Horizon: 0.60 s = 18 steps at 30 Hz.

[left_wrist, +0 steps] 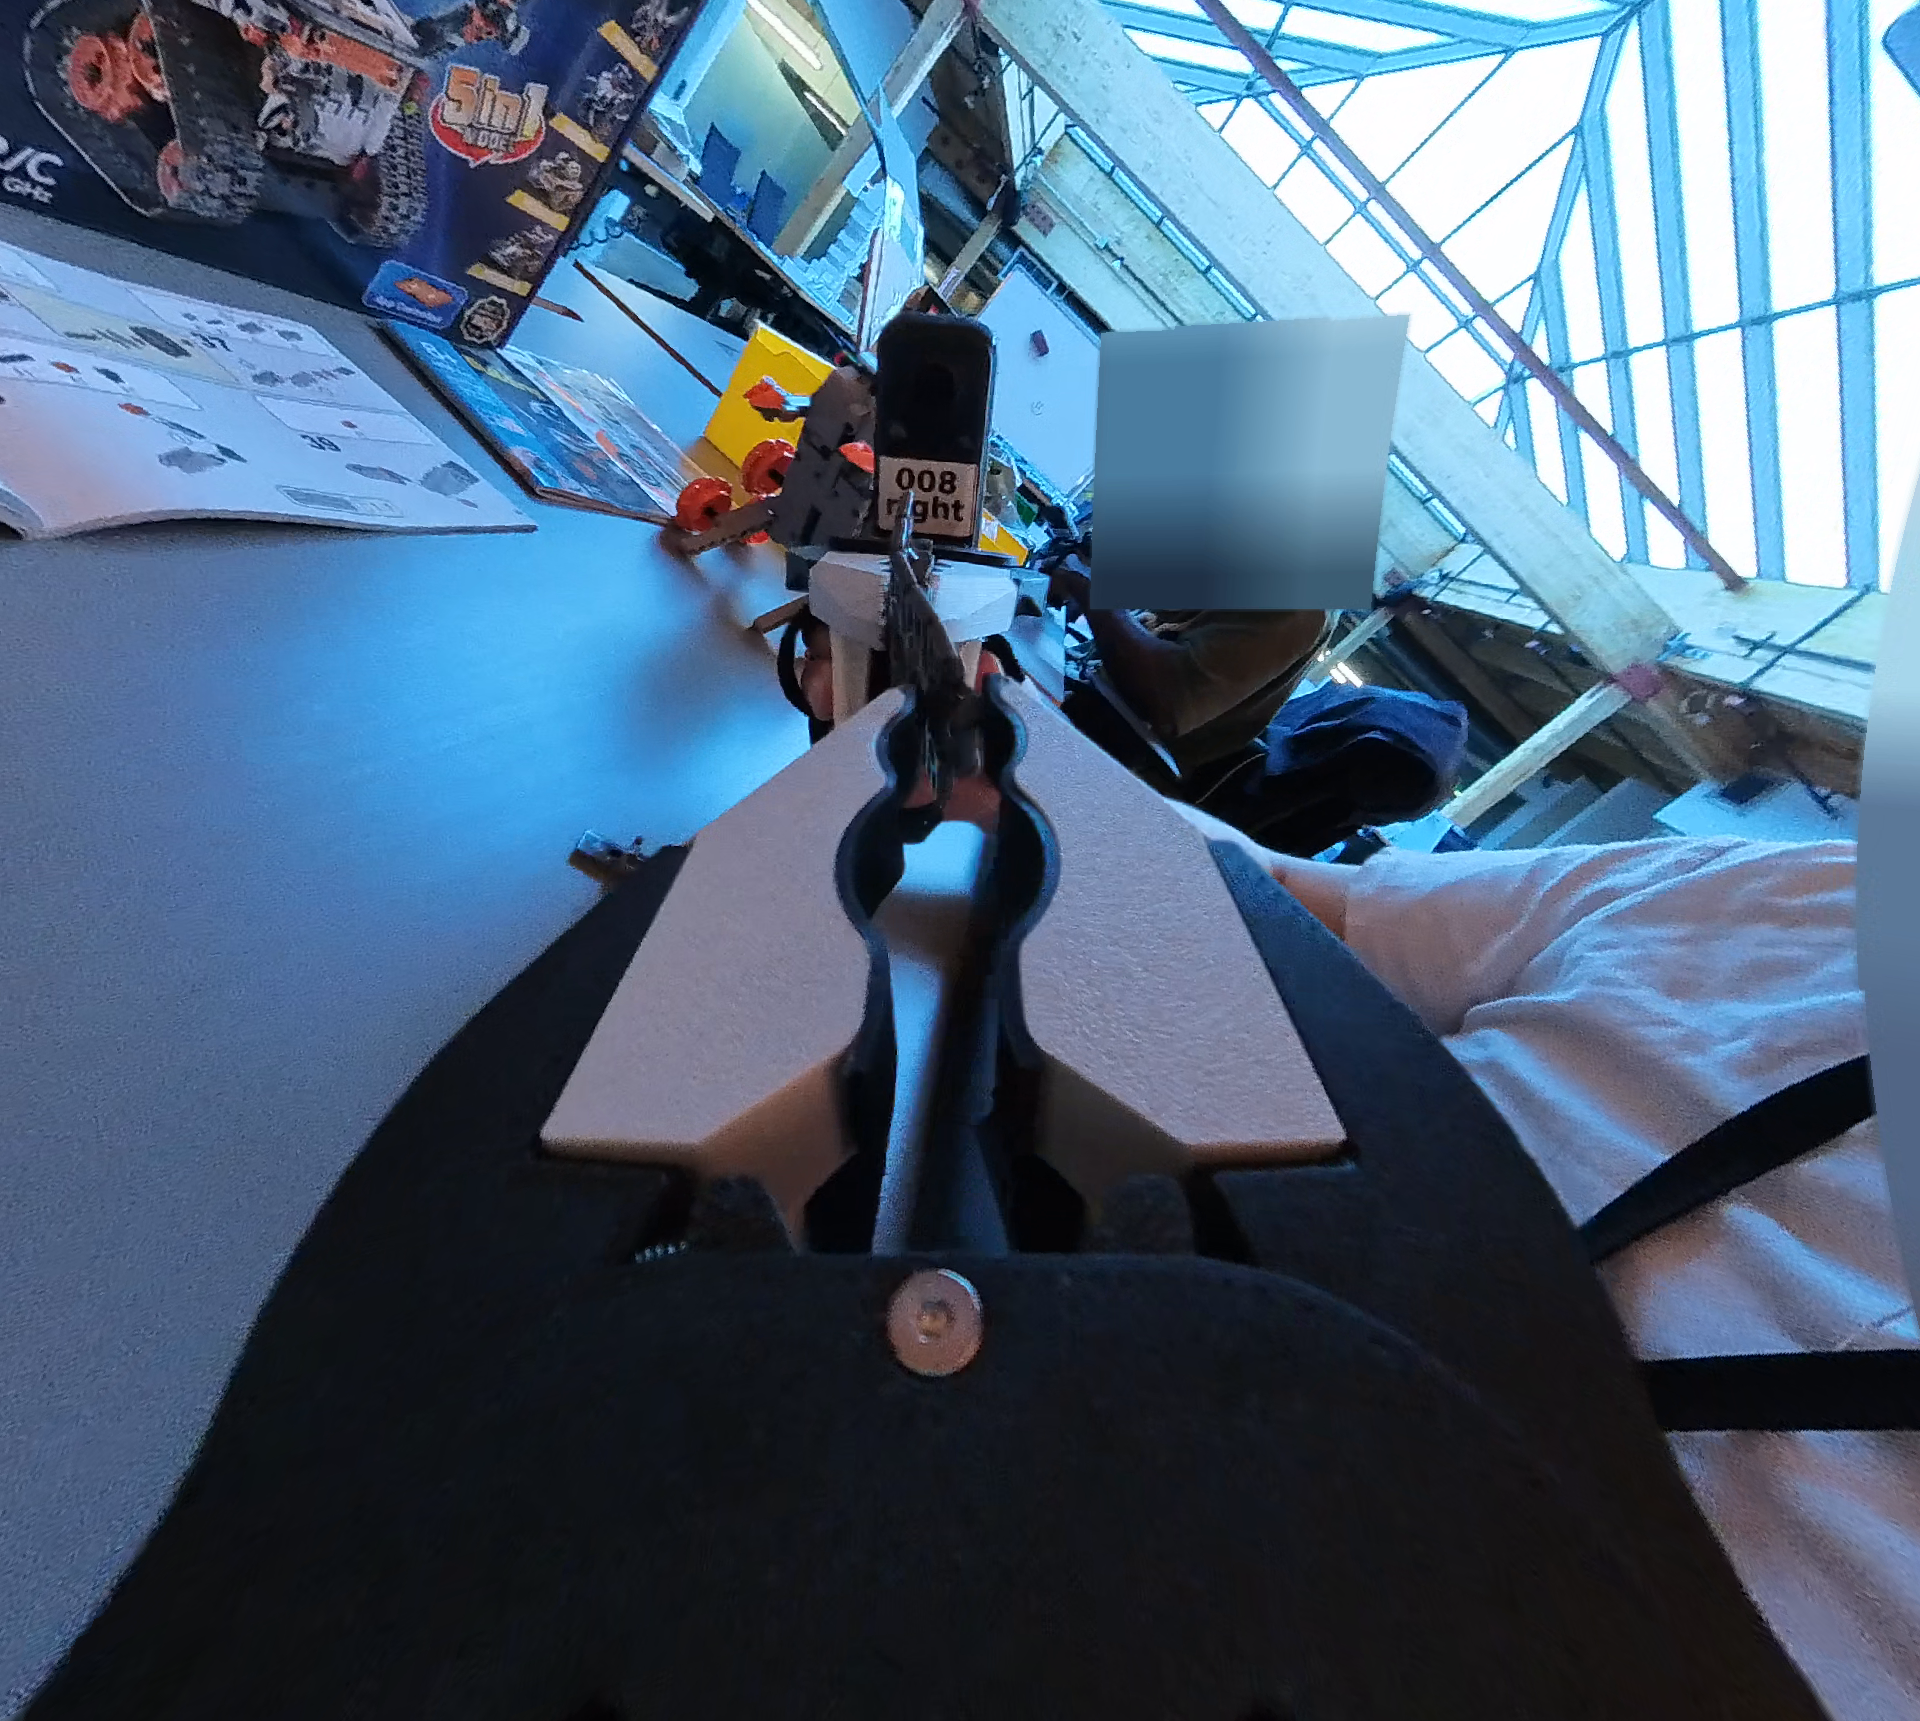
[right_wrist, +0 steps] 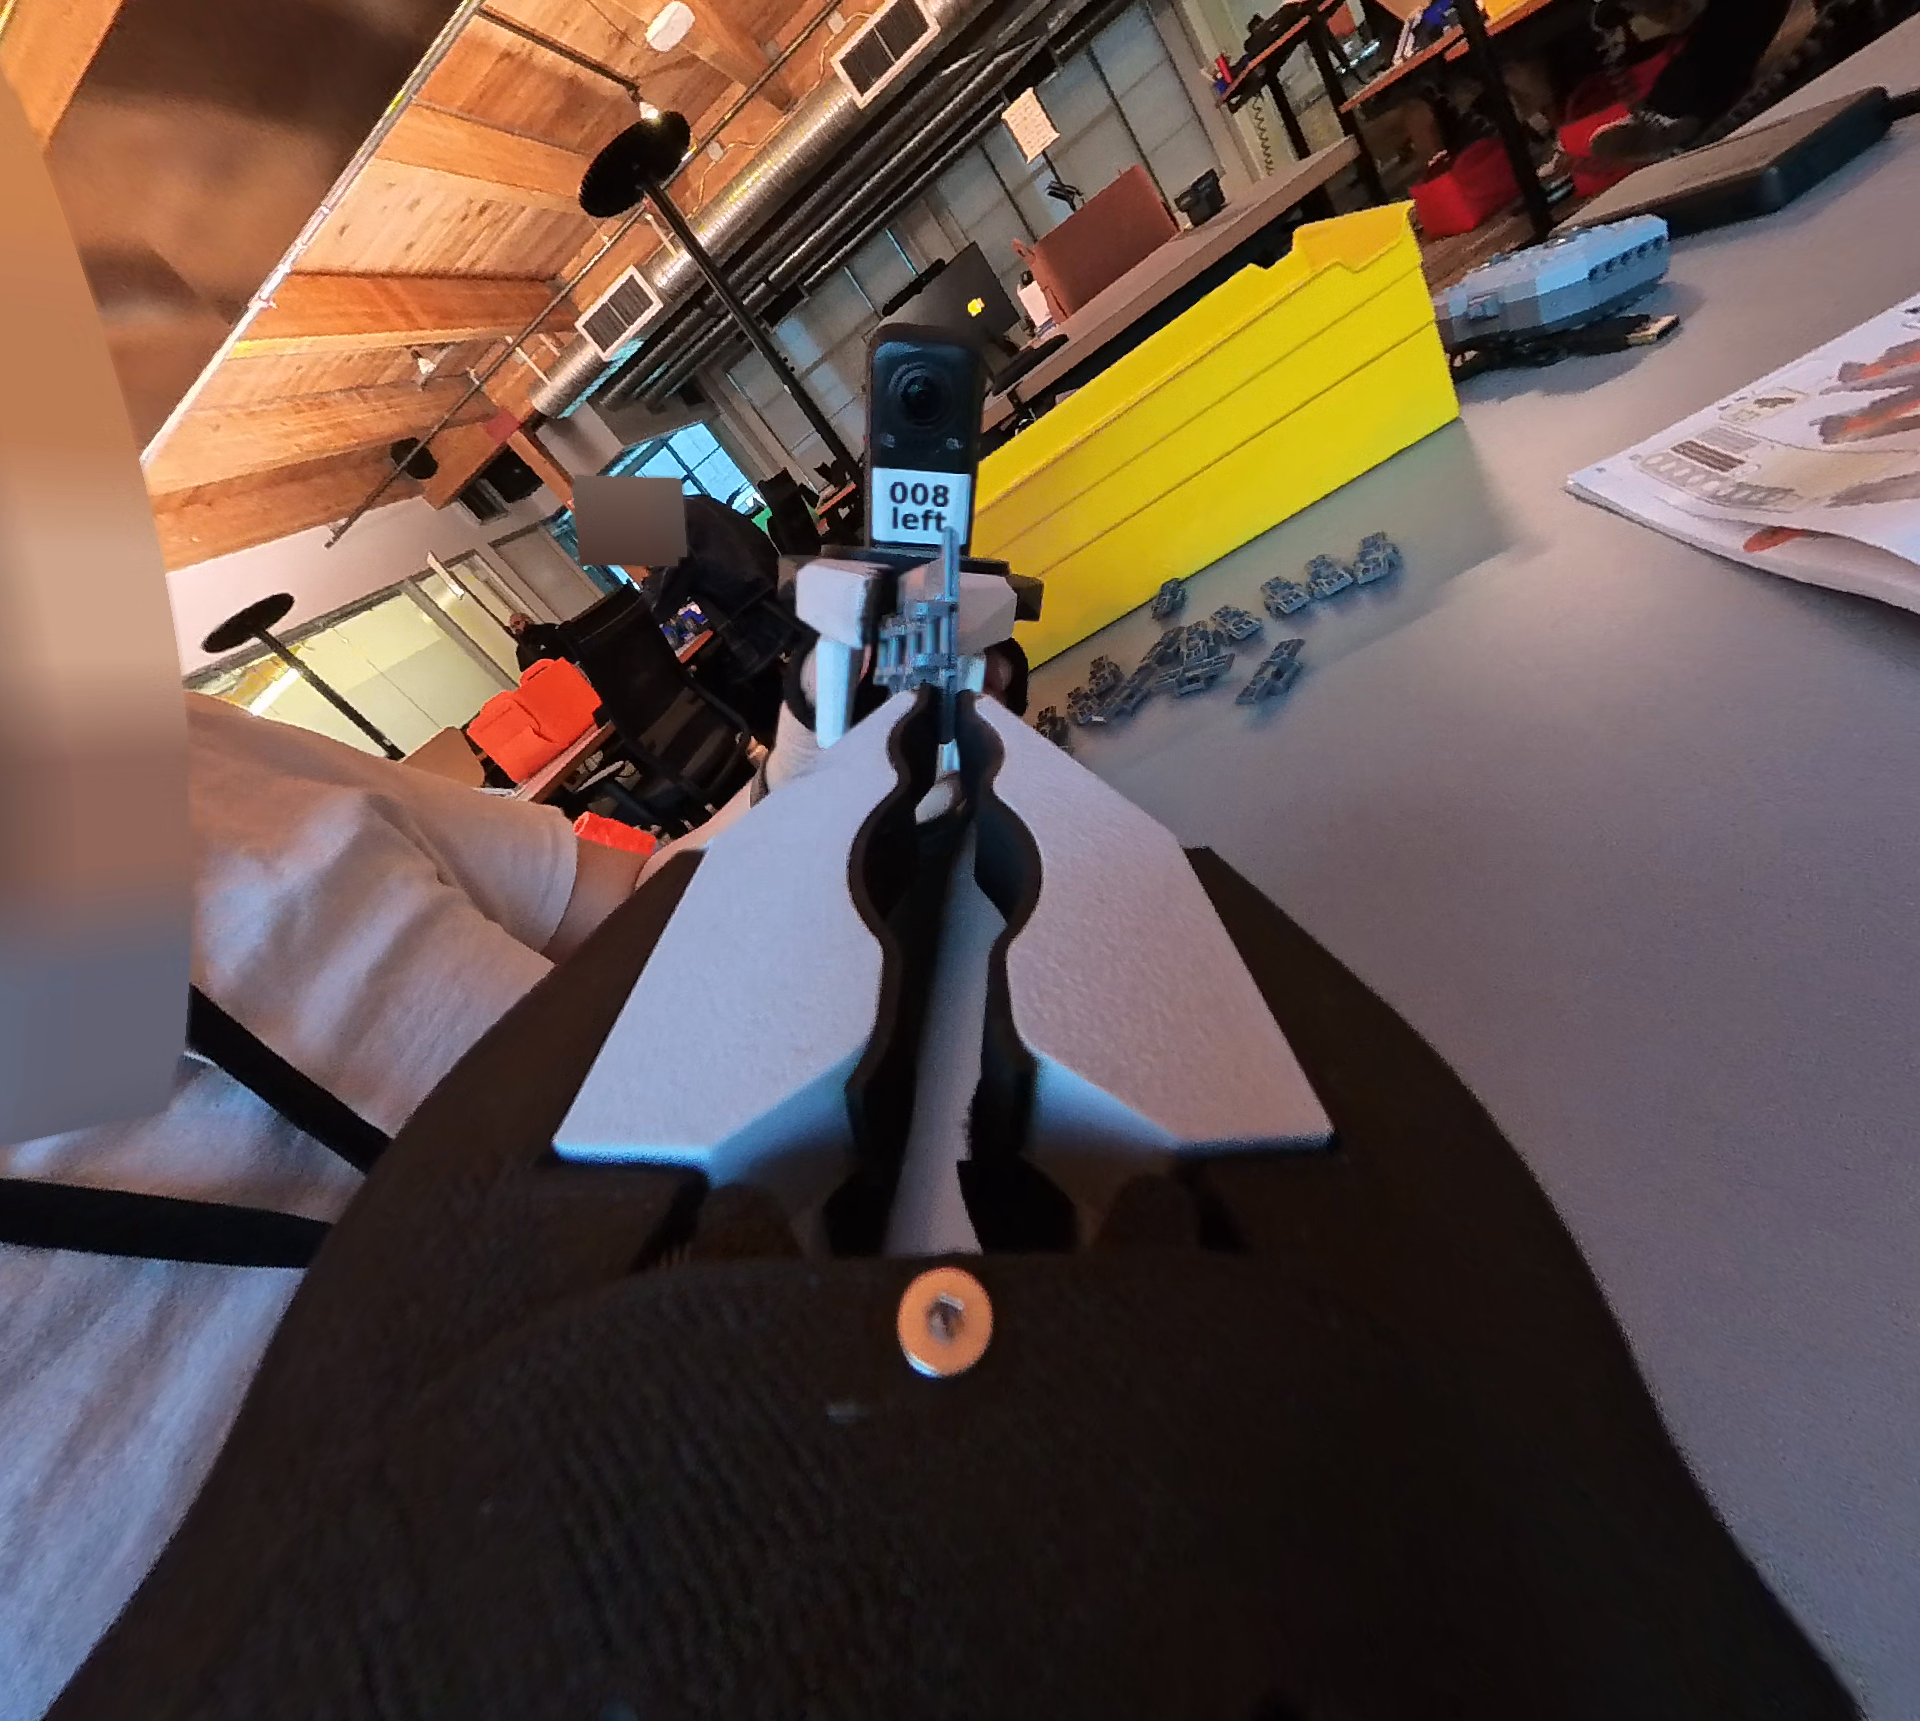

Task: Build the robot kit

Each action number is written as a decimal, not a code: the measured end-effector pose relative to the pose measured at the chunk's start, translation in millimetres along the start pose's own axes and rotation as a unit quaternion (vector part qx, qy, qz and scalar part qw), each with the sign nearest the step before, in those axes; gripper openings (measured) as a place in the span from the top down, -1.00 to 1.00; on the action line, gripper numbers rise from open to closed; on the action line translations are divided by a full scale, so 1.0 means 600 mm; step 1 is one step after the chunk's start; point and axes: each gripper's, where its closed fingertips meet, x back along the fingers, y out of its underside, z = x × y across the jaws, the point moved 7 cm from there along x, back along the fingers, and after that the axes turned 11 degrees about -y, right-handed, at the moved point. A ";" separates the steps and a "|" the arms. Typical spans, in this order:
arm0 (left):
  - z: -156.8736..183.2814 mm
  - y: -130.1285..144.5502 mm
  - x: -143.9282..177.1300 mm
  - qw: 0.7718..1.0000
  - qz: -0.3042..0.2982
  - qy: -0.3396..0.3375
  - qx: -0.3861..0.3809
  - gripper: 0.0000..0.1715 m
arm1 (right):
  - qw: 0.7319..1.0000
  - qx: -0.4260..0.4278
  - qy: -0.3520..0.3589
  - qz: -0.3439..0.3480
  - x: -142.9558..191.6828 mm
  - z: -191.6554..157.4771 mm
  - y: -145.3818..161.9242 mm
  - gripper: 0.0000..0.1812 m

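Between my two grippers, held up above the grey table (right_wrist: pixel 1455 840), sits the one shared item: a short chain of dark grey plastic track links (left_wrist: pixel 920 643), seen in the right wrist view as a small grey linked piece (right_wrist: pixel 920 632). Handling, by my judgement: light, hard plastic, stiff within each link but hinged at the joints, so likely to flop or unclip if twisted; best taken at the end links, flat faces against the pads. Left gripper (left_wrist: pixel 951 736): jaws nearly together, pinching the near end of the chain. Right gripper (right_wrist: pixel 940 731): jaws likewise almost closed, clamped on the opposite end; each gripper faces the other, tip to tip, with the piece bridging them. Items about, on the table: loose grey track links (right_wrist: pixel 1216 632) scattered just beside a yellow bin (right_wrist: pixel 1247 383); an open instruction booklet (left_wrist: pixel 208 414); a dark blue kit box (left_wrist: pixel 312 30) standing behind it; a partly built model with orange wheels (left_wrist: pixel 790 466) near the bin; a grey motor block (right_wrist: pixel 1548 269) farther off.
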 end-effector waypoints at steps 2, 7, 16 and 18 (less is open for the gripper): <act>-0.006 -0.002 0.002 1.000 0.005 -0.004 0.018 0.84 | 1.000 -0.010 0.002 0.001 0.001 0.004 0.002 1.00; -0.012 -0.012 0.012 0.996 0.028 0.034 0.083 0.77 | 1.000 -0.019 -0.002 0.000 0.001 0.005 0.004 1.00; -0.017 -0.002 0.003 0.998 0.003 0.005 0.063 0.74 | 1.000 -0.013 -0.012 -0.007 -0.003 -0.002 0.003 1.00; -0.019 -0.002 0.004 0.998 0.005 -0.001 0.060 0.76 | 1.000 -0.015 -0.012 -0.010 -0.004 -0.002 0.005 1.00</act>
